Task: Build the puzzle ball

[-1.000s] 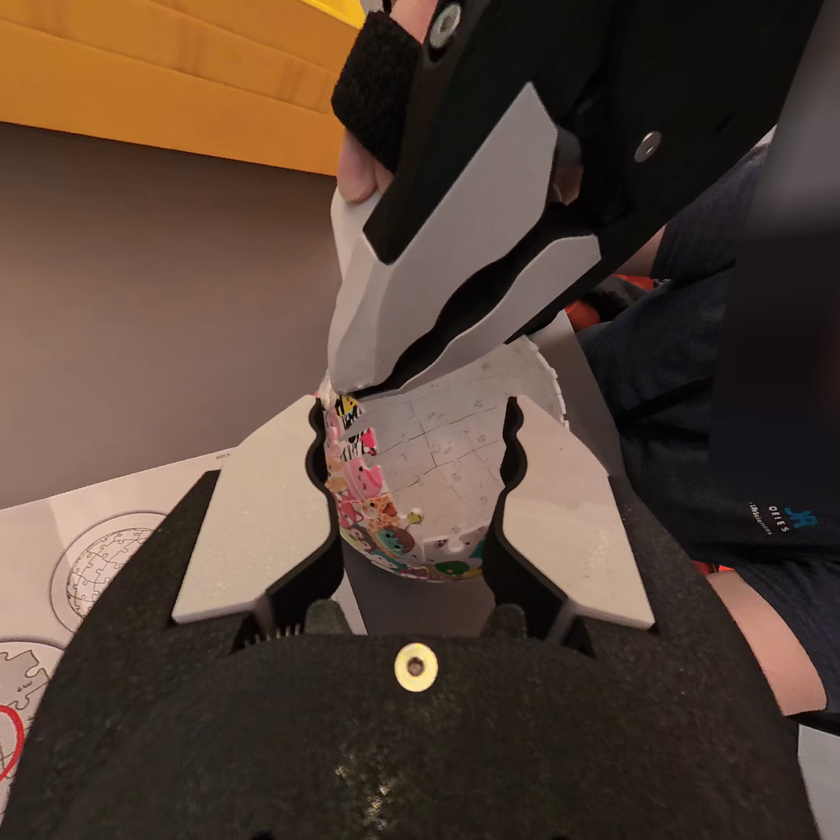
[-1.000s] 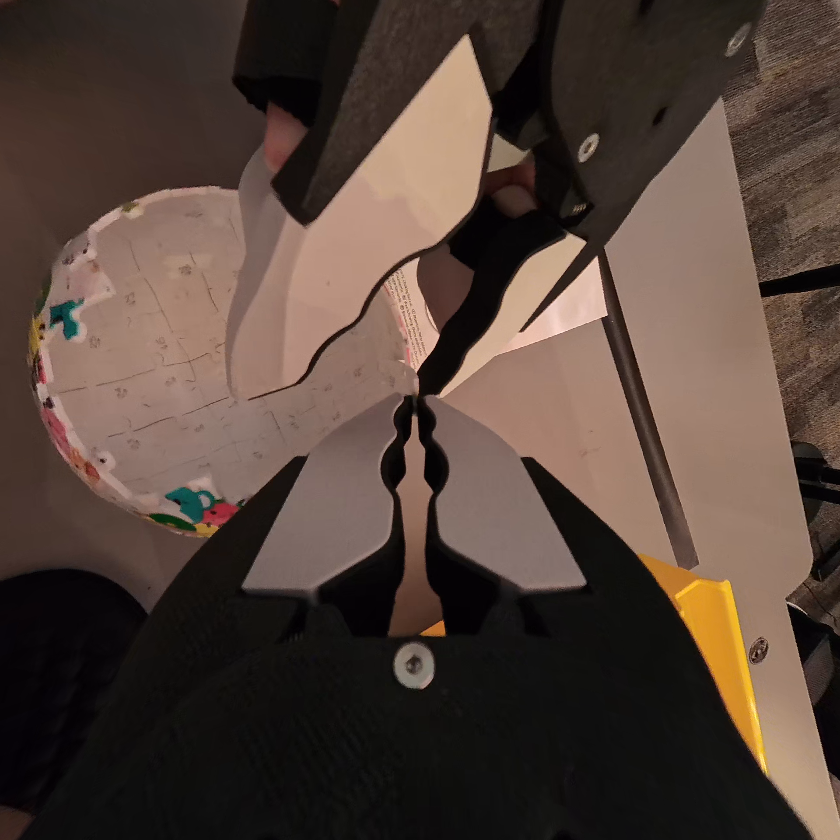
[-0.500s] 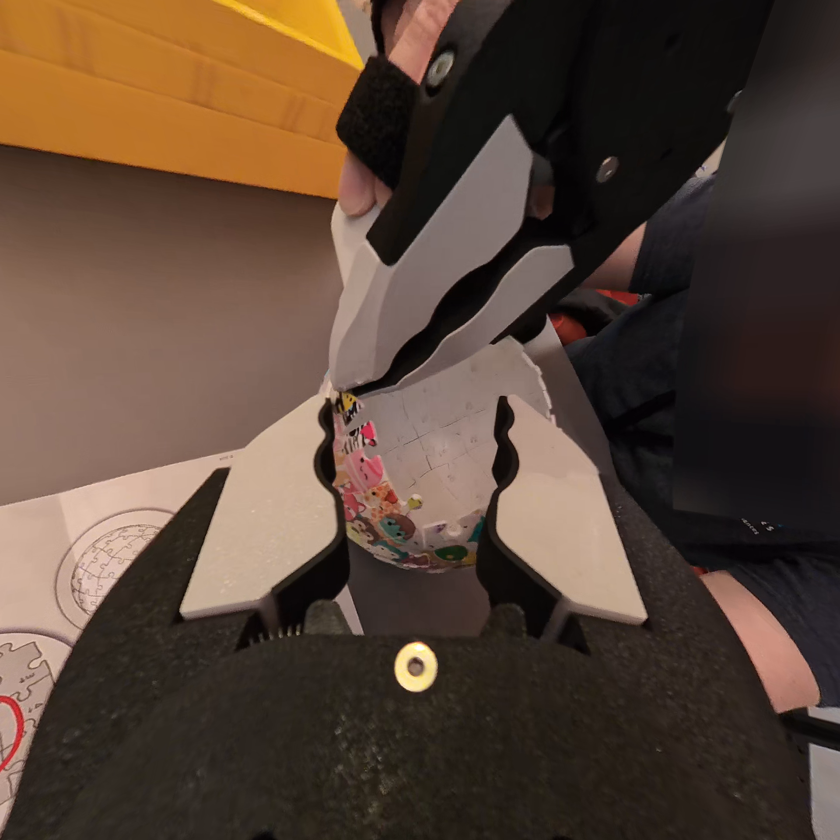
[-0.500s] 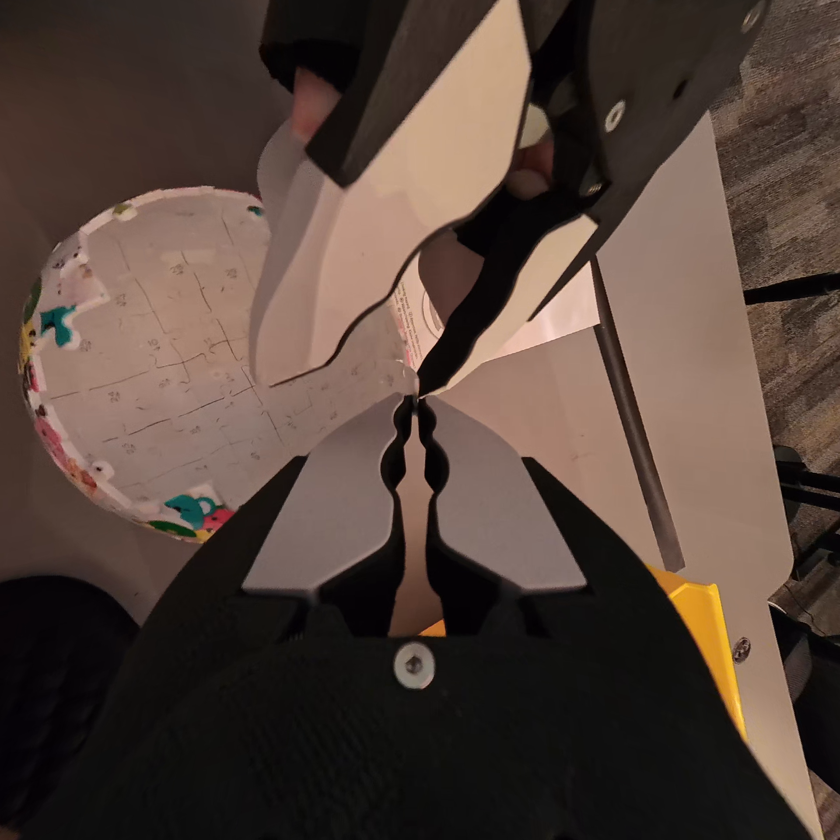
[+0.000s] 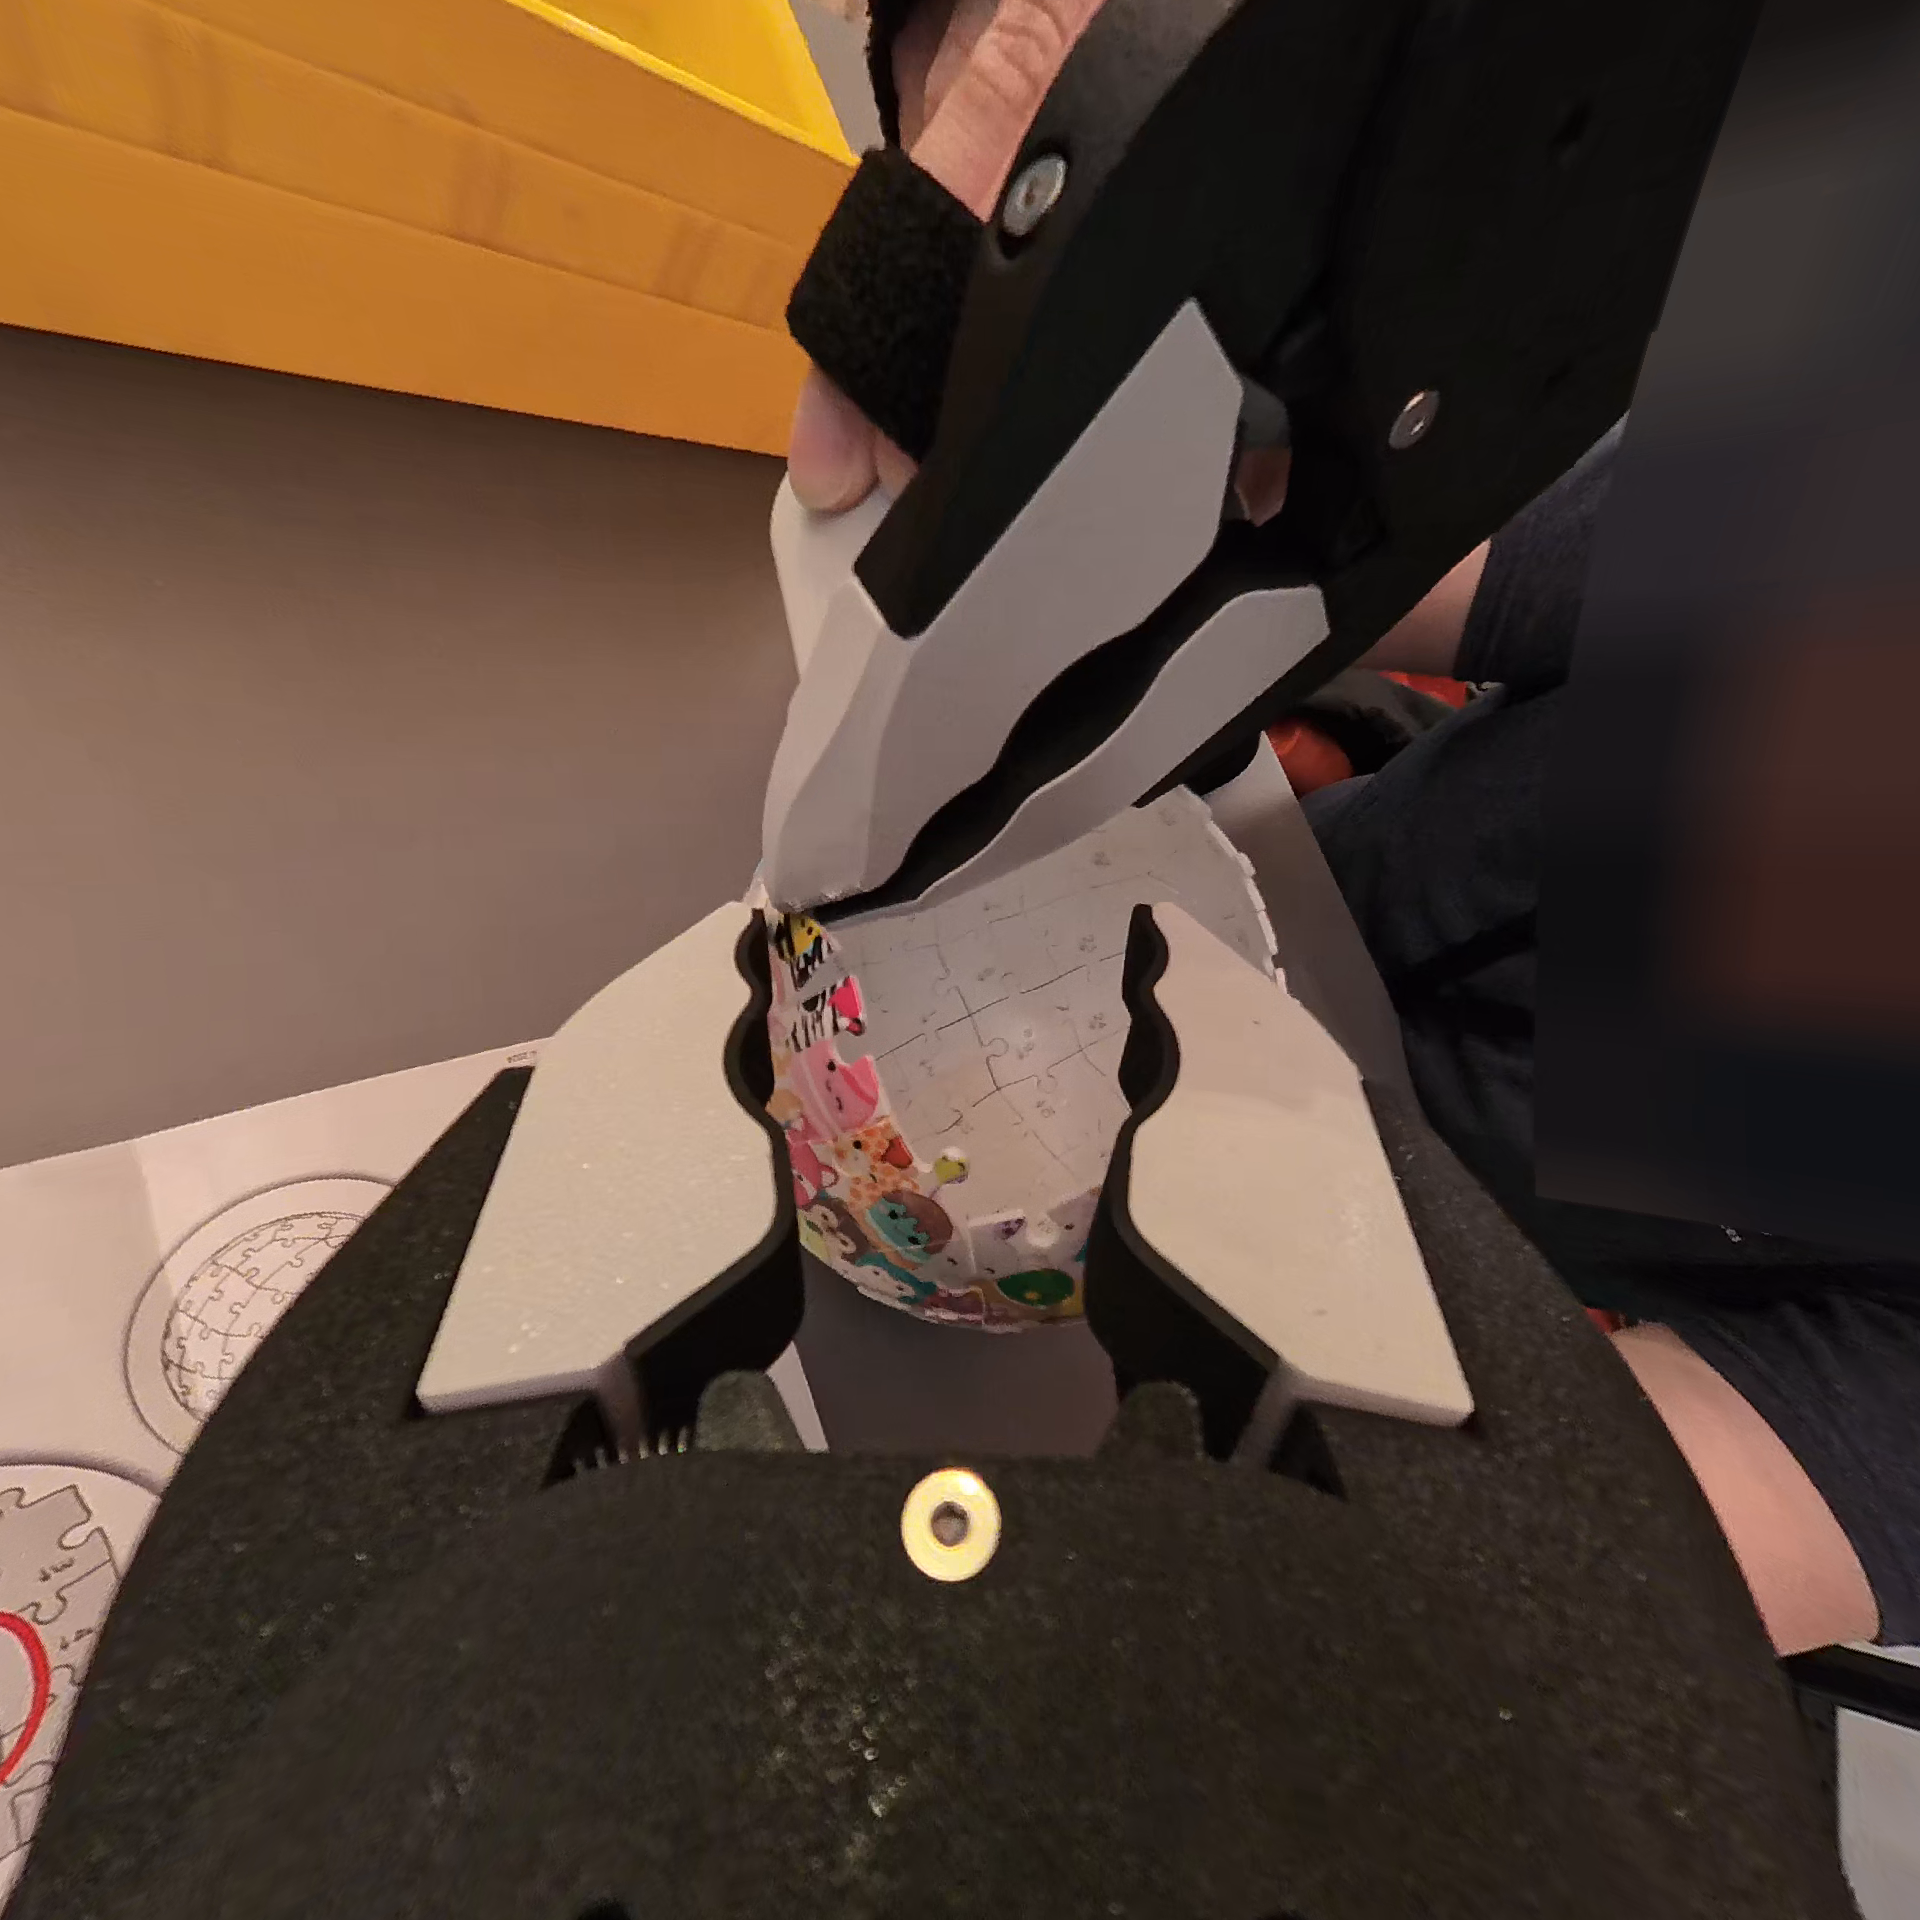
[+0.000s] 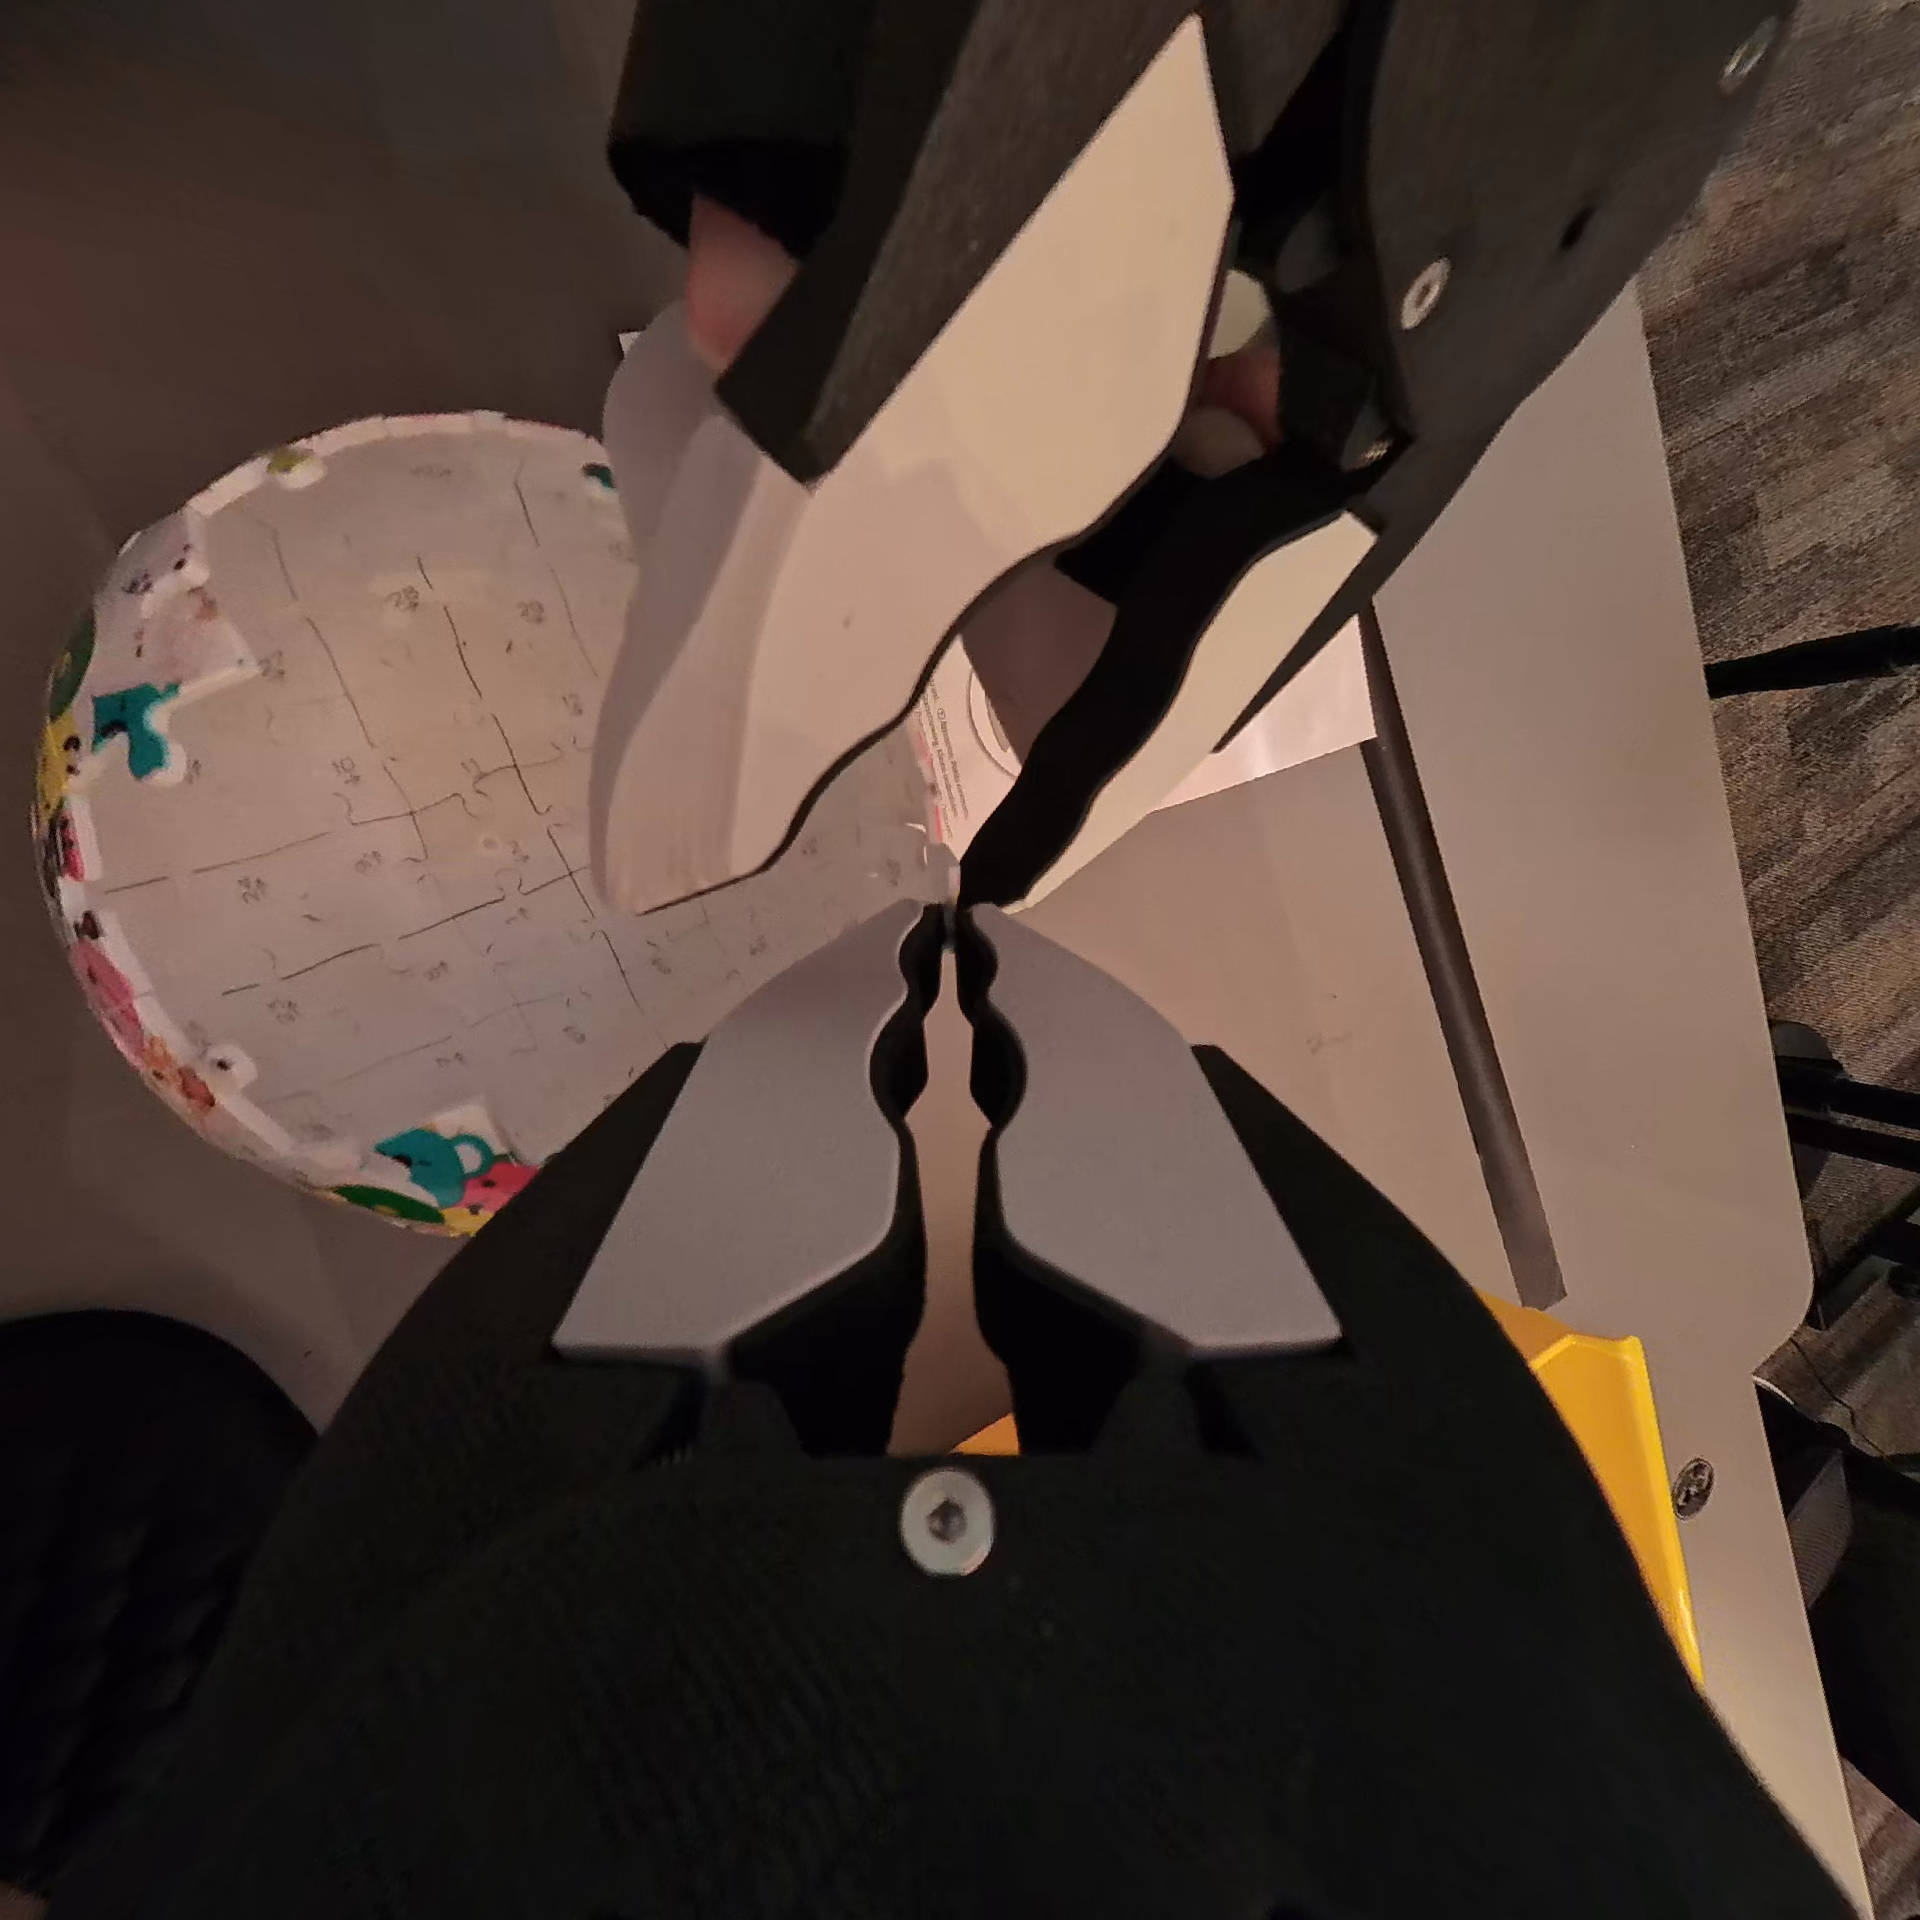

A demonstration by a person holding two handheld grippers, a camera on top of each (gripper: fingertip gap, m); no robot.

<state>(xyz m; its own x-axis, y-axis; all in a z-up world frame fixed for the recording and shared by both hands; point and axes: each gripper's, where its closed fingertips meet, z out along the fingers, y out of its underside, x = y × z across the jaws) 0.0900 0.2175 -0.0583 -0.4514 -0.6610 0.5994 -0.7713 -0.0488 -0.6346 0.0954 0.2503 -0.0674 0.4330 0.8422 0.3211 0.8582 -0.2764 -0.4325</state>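
The puzzle ball [image 5: 987, 1091] is a half shell, white inside and covered with colourful cartoon animals outside; it lies open side up in the right wrist view [image 6: 364, 831]. My left gripper [image 5: 940, 925] is open and straddles the shell's wall, one finger outside and one inside. It shows from above in the right wrist view [image 6: 831, 873]. My right gripper [image 6: 948, 914] is shut at the shell's rim on a small white puzzle piece, mostly hidden between its tips. It comes down from above in the left wrist view [image 5: 821, 899].
A yellow bin [image 5: 364, 208] stands behind on the dark grey table and shows again in the right wrist view [image 6: 1579, 1455]. A printed instruction sheet [image 5: 208, 1247] lies at the left. A person's leg in dark clothes [image 5: 1507, 935] is at the right. The white table edge [image 6: 1558, 831] borders carpet.
Both grippers hold their places at the shell's rim. The views have shifted slightly, and the left gripper sits a little higher and further right in the right wrist view.
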